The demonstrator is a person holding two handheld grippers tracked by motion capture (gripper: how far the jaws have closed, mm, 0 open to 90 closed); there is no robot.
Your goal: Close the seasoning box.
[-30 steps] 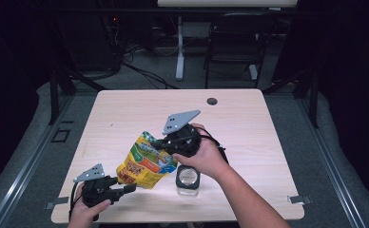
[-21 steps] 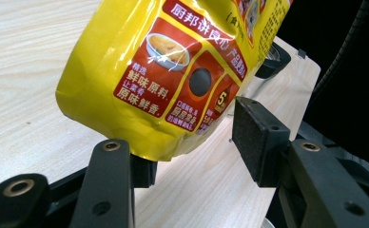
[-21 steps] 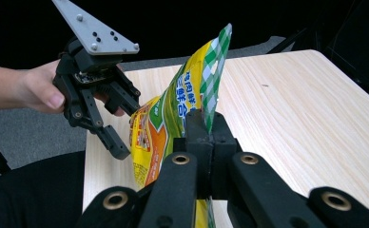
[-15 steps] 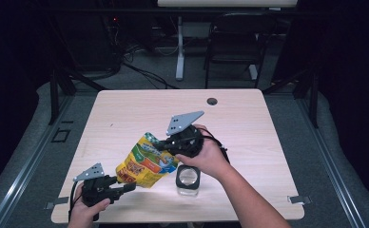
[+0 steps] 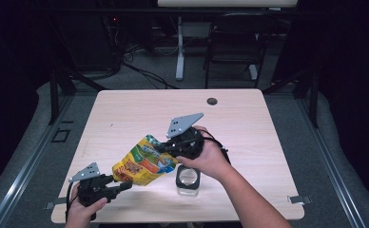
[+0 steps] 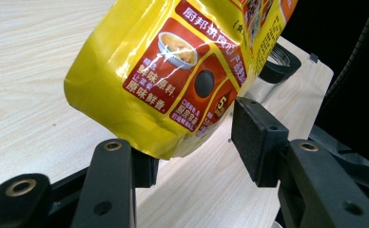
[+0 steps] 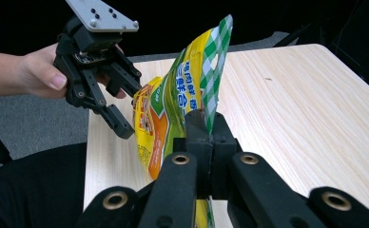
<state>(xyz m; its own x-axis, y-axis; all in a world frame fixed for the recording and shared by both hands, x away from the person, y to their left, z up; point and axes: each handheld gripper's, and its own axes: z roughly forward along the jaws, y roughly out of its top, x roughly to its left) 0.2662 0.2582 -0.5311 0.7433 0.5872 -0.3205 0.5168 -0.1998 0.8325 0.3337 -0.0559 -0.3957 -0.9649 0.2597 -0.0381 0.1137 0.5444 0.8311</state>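
Little moved since earlier frames: yellow printed foil pouch [image 5: 144, 164] tilted slightly lower, both hands held in place. Pouch's green-checked top edge clamped in fully closed right tool [image 7: 206, 124]. Pouch suspended above light wooden tabletop [image 5: 140, 111], its bottom corner flanked by left tool [image 6: 192, 142], jaws wide, not pressing. Clear glass jar [image 5: 188, 179] seen just beside pouch.
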